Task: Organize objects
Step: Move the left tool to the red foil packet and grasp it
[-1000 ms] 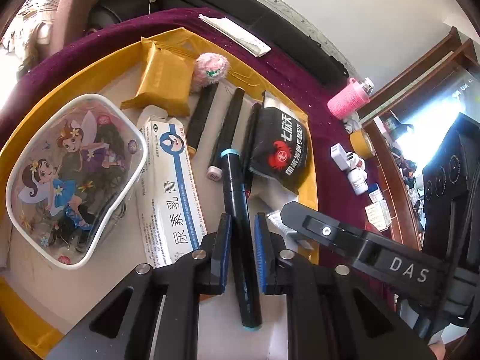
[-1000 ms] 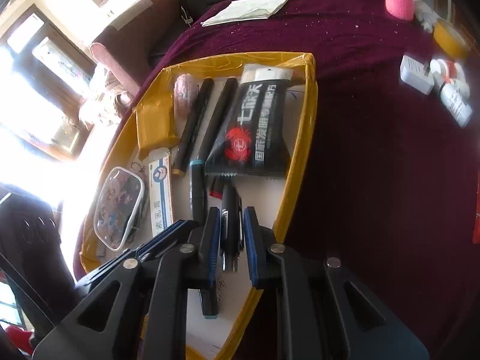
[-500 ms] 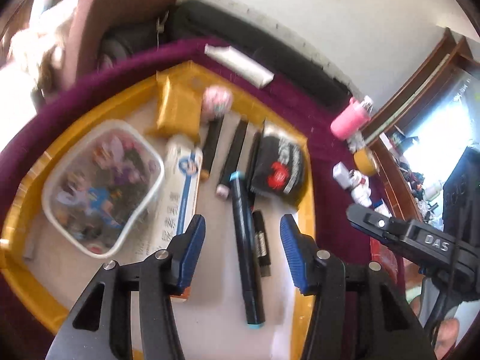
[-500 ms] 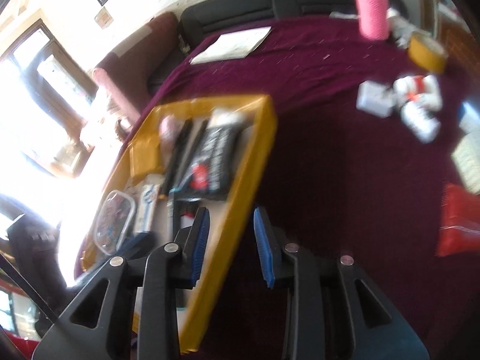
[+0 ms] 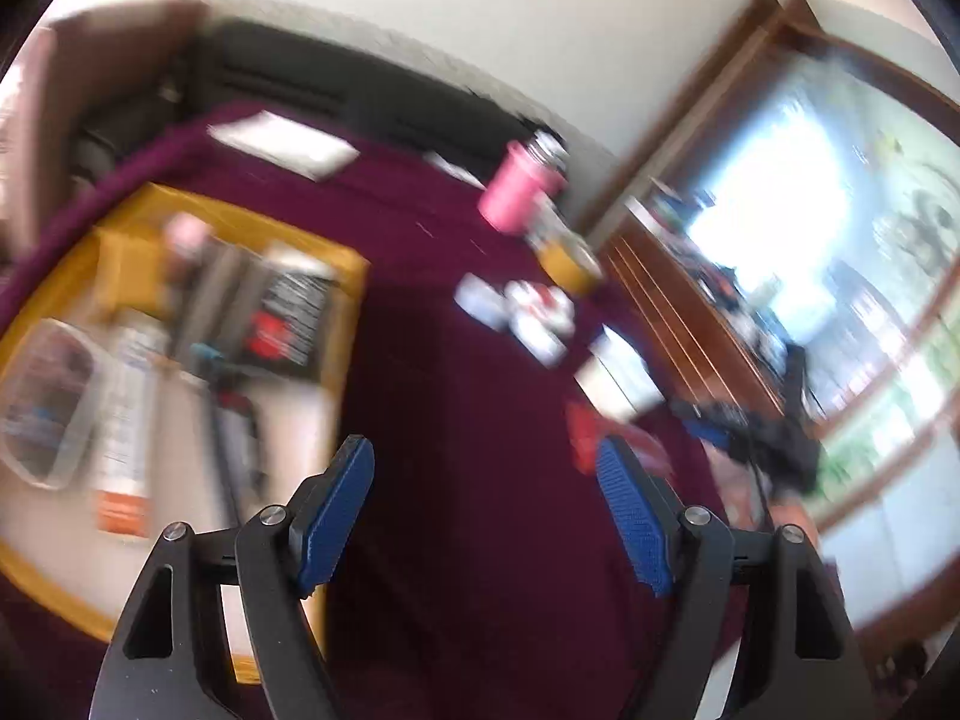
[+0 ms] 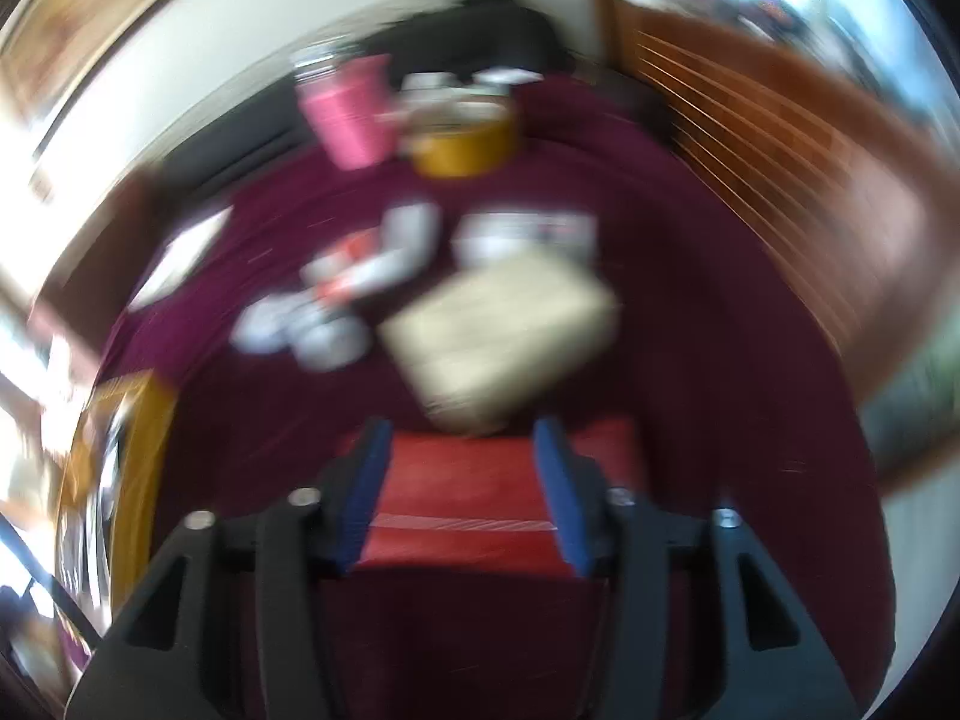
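One yellow tray point(image 5: 351, 324), one pink cup point(image 6: 351, 114), one red pouch point(image 6: 468, 492), perhaps two white boxes point(image 6: 528, 234) (blurred).

light: bright daylight, blown-out window point(image 5: 780, 180) up and right of the fingers | blur: heavy motion smear across both views, fingers point(image 6: 366, 486) sharpest | edges: fisheye bending, dark rim

A maroon cloth point(image 5: 480, 480) covers the table, and a dark sofa point(image 5: 336, 84) runs along its far edge under a pale wall point(image 5: 510, 18). Wooden panelling point(image 6: 780, 138) stands off the table's right side, with a bright window point(image 5: 810, 228) beyond it. A gilt picture frame point(image 6: 72, 18) hangs on the wall toward the far left, too blurred to read.
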